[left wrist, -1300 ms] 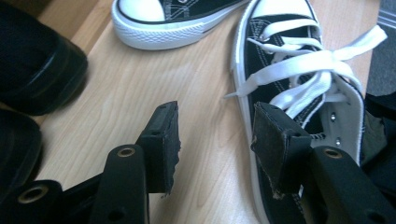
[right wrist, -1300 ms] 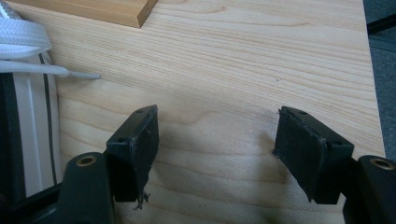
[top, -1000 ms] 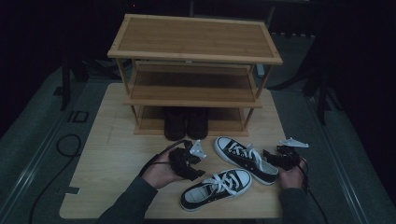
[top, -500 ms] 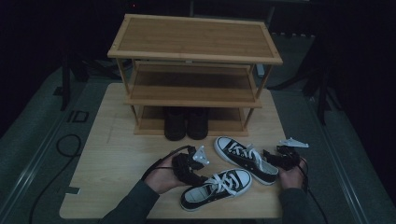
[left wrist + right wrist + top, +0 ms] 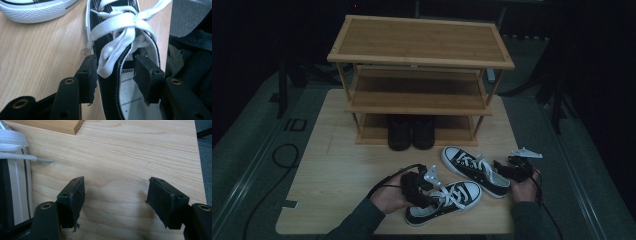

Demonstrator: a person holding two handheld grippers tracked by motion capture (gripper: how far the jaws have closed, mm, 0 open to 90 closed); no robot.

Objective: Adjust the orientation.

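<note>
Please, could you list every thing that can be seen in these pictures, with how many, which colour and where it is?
table: one, light wood, bears everything else.
shoe rack: one, light wood, three shelves, at the far part of the table.
dark shoes: two, black, side by side on the lowest shelf.
near sneaker: one, black with white laces and sole, at the table's near edge, its side wall between the left jaws.
far sneaker: one, same colours, just beyond it, toward the right.
left gripper: one, black, jaws astride the near sneaker's wall, not pressing yet; they have just been closing a little.
right gripper: one, black, open over bare table, beside the far sneaker.
</note>
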